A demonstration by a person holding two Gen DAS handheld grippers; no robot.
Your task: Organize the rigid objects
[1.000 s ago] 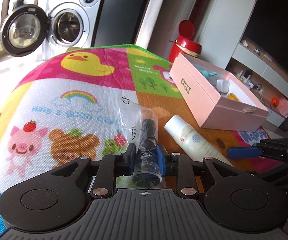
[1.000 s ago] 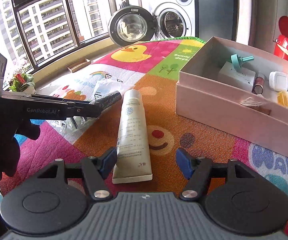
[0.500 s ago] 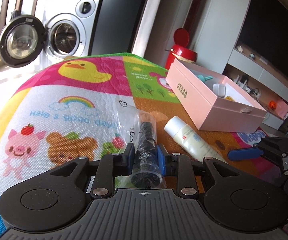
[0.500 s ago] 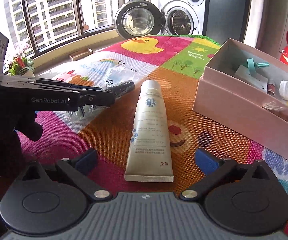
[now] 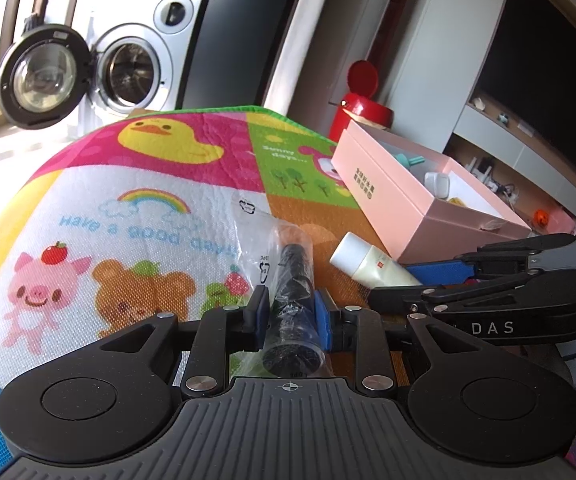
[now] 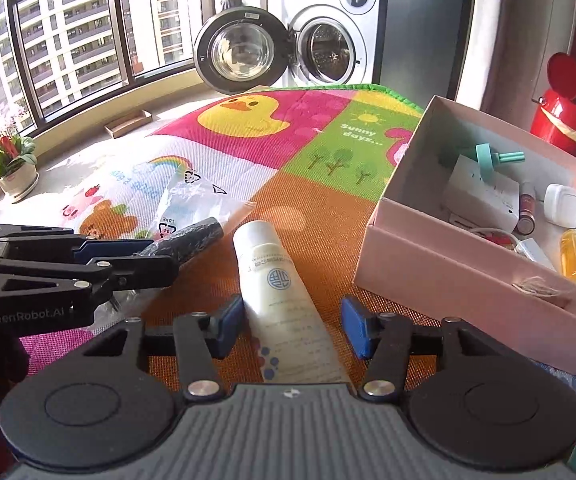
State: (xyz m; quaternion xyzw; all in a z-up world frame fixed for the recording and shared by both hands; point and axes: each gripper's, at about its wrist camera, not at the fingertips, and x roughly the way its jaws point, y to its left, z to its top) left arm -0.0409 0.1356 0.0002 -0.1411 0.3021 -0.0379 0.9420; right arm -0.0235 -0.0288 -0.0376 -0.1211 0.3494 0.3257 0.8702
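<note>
My left gripper (image 5: 290,314) is shut on a black flashlight in a clear plastic bag (image 5: 293,280), held just above the cartoon play mat (image 5: 136,200); it also shows in the right wrist view (image 6: 192,240). My right gripper (image 6: 292,324) is open, its blue pads on either side of a white cream tube (image 6: 280,292) lying on the mat. The tube's cap end shows in the left wrist view (image 5: 368,266). An open pink box (image 6: 448,264) holding several small items stands to the right, also in the left wrist view (image 5: 412,204).
A red lidded bin (image 6: 560,116) stands behind the box. A washing machine with its door open (image 6: 288,48) is beyond the mat's far edge. A potted plant (image 6: 12,160) sits by the window. A TV shelf (image 5: 528,132) lies to the right.
My right gripper has moved forward over the tube, its fingers closing in around the tube's lower half. My left gripper has stayed shut on the bagged flashlight and shifted slightly.
</note>
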